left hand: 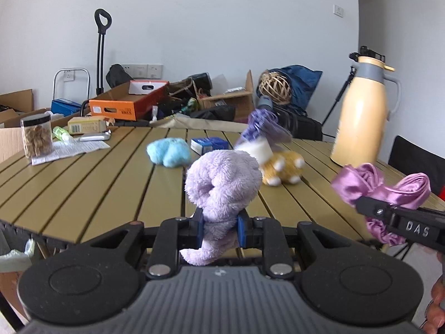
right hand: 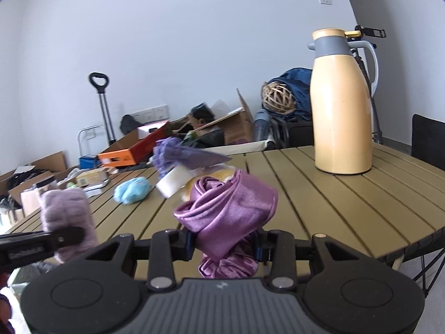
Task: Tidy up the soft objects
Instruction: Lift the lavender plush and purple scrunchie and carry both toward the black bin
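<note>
1. At the bottom centre of the left wrist view, our left gripper (left hand: 220, 229) is clamped on a lilac fleece piece (left hand: 222, 183); its loose tail may catch the table (left hand: 83, 183) edge.
2. Our right gripper (right hand: 224, 244) pinches a purple satin cloth (right hand: 228, 211); we think this smooth fabric can slip out.
3. Further, mid-frame, a blue plush (left hand: 168, 151) and a yellow plush (left hand: 282, 168) lie; careless placing may push them.
4. At the right, the tall flask (left hand: 361, 117) may tip over.
</note>
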Tool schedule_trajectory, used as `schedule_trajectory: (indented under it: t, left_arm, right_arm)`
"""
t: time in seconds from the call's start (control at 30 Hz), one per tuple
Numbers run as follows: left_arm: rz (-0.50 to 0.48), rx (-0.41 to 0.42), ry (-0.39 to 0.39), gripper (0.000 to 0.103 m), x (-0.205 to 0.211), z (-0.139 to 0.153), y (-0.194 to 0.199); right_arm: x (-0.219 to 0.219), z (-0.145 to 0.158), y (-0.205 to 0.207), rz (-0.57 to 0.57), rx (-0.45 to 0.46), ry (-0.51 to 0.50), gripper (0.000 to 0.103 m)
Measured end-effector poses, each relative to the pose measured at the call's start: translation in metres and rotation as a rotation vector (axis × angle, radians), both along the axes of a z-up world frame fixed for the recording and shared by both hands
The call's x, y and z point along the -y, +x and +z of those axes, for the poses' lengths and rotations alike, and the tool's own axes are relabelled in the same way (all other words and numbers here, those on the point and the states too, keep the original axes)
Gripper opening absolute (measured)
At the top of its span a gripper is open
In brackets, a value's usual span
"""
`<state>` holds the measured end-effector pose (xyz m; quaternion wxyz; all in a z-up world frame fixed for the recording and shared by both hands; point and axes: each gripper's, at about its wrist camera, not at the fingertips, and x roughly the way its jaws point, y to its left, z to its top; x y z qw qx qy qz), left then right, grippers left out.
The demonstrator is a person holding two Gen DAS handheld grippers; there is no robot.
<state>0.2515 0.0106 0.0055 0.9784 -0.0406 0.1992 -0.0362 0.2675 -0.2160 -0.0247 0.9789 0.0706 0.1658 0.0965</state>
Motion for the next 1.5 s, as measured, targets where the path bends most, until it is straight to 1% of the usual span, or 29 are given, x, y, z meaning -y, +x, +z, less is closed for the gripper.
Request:
schedule_trajectory:
  t: [0.17, 0.4, 0.73, 0.87, 1.0, 1.13, 1.27, 1.37, 1.5]
  left_arm:
    - [-0.027, -0.015, 0.004, 0.022, 0.005, -0.009, -0.024]
    - [-0.058, -0.061, 0.017, 0.022, 0.011, -0.024, -0.055]
    - [-0.079, -0.159, 0.06, 0.022, 0.016, -0.055, -0.088]
    - [-0.094, -0.207, 0.066, 0.022, 0.013, -0.068, -0.094]
    - [-0.081, -0.264, 0.095, 0.022, 0.008, -0.086, -0.098]
    - [-0.062, -0.344, 0.116, 0.022, 0.002, -0.106, -0.098]
    - [-0.035, -0.426, 0.137, 0.022, -0.005, -0.126, -0.095]
    - [0.0, -0.46, 0.151, 0.022, -0.011, -0.135, -0.09]
    - [0.033, -0.511, 0.148, 0.022, -0.019, -0.147, -0.083]
  right_arm:
    - [-0.011, -0.011, -0.027, 0.058, -0.01, -0.037, 0.037]
    - [-0.021, -0.025, -0.056, 0.105, -0.057, -0.079, 0.037]
    - [-0.028, -0.058, -0.083, 0.134, -0.201, -0.133, 0.037]
    - [-0.028, -0.075, -0.091, 0.14, -0.268, -0.161, 0.037]
    - [-0.027, -0.094, -0.099, 0.141, -0.341, -0.184, 0.037]
    - [-0.023, -0.11, -0.1, 0.127, -0.417, -0.2, 0.037]
    - [-0.018, -0.125, -0.096, 0.109, -0.489, -0.21, 0.037]
    - [-0.015, -0.135, -0.093, 0.103, -0.537, -0.214, 0.037]
    - [-0.012, -0.146, -0.087, 0.087, -0.597, -0.215, 0.037]
